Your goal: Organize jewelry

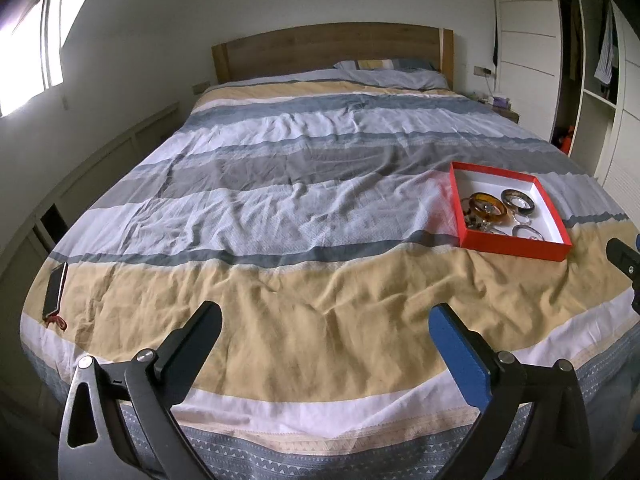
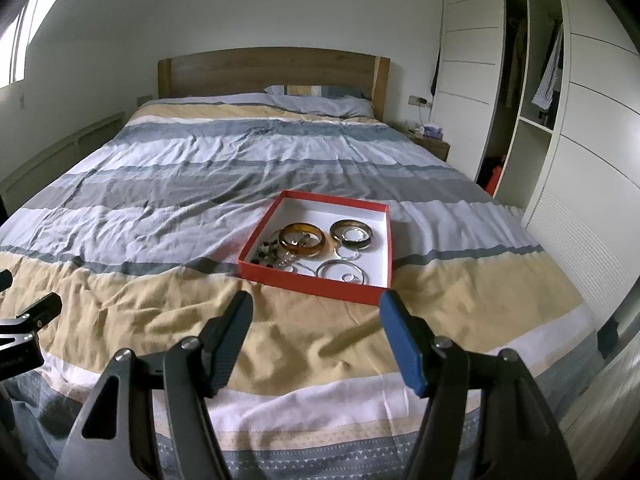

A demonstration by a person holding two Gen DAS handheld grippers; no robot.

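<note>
On the striped duvet (image 2: 200, 184) near the foot of the bed sits a shallow red box (image 2: 320, 286) with a white inside, resting where a grey band meets the tan one. Inside it lie several bangles: an amber bangle (image 2: 302, 240) toward the left, a dark brown bangle (image 2: 353, 233) to its right, and a thin silver bangle (image 2: 341, 272) nearer the front wall. A tangle of smaller pieces (image 2: 272, 256) is heaped in the front left corner; what each one is I cannot tell.

The right gripper (image 2: 316, 316) hangs above the tan band just short of the box, its 2 fingers spread wide with nothing between them. The left gripper (image 1: 325, 326) is over the tan band too, well to the left of the box (image 1: 514, 246), jaws likewise parted and empty. From its camera the amber bangle (image 1: 487, 208) and the dark one (image 1: 518, 201) show side by side.

Near the left edge of the duvet lies a dark phone (image 1: 55, 288) with a small red thing (image 1: 58, 322) at its near end. A wooden headboard (image 2: 272, 70) and a pillow (image 2: 320, 98) close the far end, and an open white wardrobe (image 2: 536, 92) stands to the right
</note>
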